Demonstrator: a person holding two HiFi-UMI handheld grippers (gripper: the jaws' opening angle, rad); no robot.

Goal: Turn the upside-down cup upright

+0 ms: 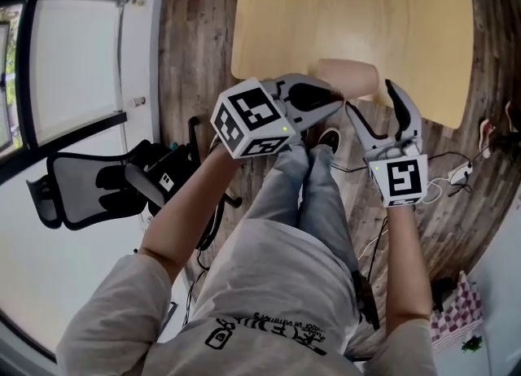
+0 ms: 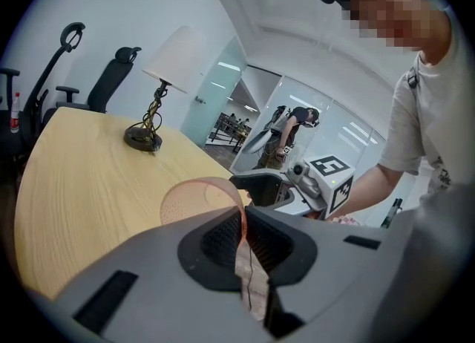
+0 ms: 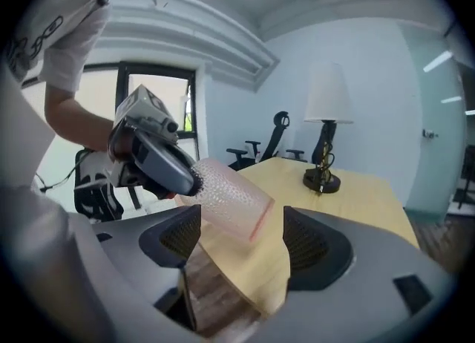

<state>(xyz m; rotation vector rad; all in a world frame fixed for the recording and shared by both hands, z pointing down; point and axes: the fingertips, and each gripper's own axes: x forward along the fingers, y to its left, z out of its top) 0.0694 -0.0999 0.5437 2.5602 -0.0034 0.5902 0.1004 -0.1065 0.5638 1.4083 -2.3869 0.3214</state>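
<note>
A translucent pink dimpled cup (image 1: 352,78) hangs on its side over the near edge of the wooden table (image 1: 269,24). My left gripper (image 1: 332,102) is shut on the cup's wall at one end; in the left gripper view the thin wall (image 2: 199,197) runs into the closed jaws (image 2: 243,239). My right gripper (image 1: 370,98) stands open just right of the cup. In the right gripper view the cup (image 3: 230,197) lies ahead of the wide jaws (image 3: 241,241) without touching them, and the left gripper (image 3: 152,159) holds its far end.
A table lamp (image 2: 152,111) with a white shade stands at the far end of the table. A black office chair (image 1: 98,183) sits to my left on the wood floor. Cables and a power strip (image 1: 460,172) lie to the right. A person stands behind the glass wall (image 2: 293,130).
</note>
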